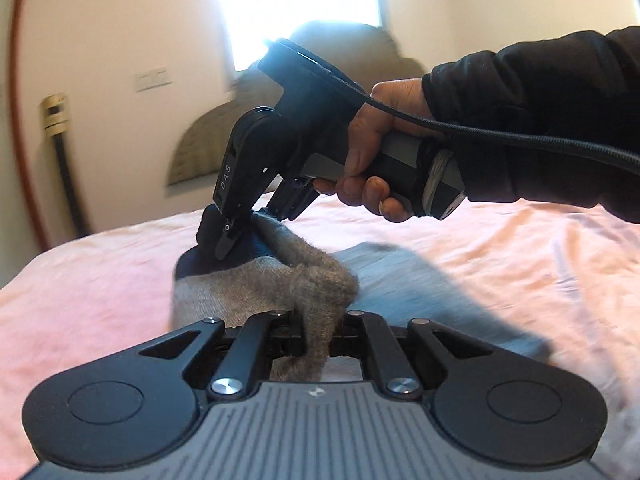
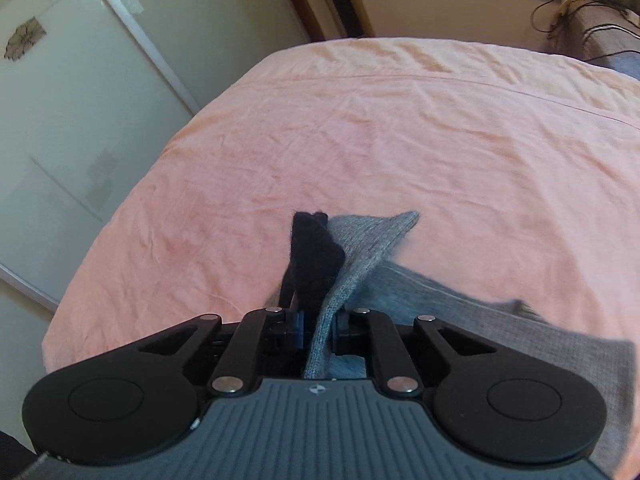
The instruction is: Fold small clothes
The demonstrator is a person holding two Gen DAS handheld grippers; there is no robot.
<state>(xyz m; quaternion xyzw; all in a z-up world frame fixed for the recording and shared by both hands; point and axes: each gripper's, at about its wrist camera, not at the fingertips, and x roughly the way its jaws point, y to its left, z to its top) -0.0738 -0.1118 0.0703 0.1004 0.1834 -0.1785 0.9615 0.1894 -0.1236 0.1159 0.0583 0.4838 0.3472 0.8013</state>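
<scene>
A grey sock with a dark navy end (image 1: 256, 280) hangs stretched just above the pink bed sheet (image 1: 480, 248). My left gripper (image 1: 318, 328) is shut on its grey end, which bunches between the jaws. My right gripper (image 1: 240, 232), held by a hand in a black sleeve, is shut on the navy end. In the right wrist view the right gripper (image 2: 318, 320) pinches grey and navy cloth (image 2: 352, 256), and the rest of the sock trails off to the right (image 2: 500, 328).
The bed sheet (image 2: 360, 140) fills both views. A wardrobe with pale doors (image 2: 80, 100) stands past the bed's edge. A window, an olive pillow (image 1: 224, 136) and a dark pole (image 1: 64, 160) are by the far wall.
</scene>
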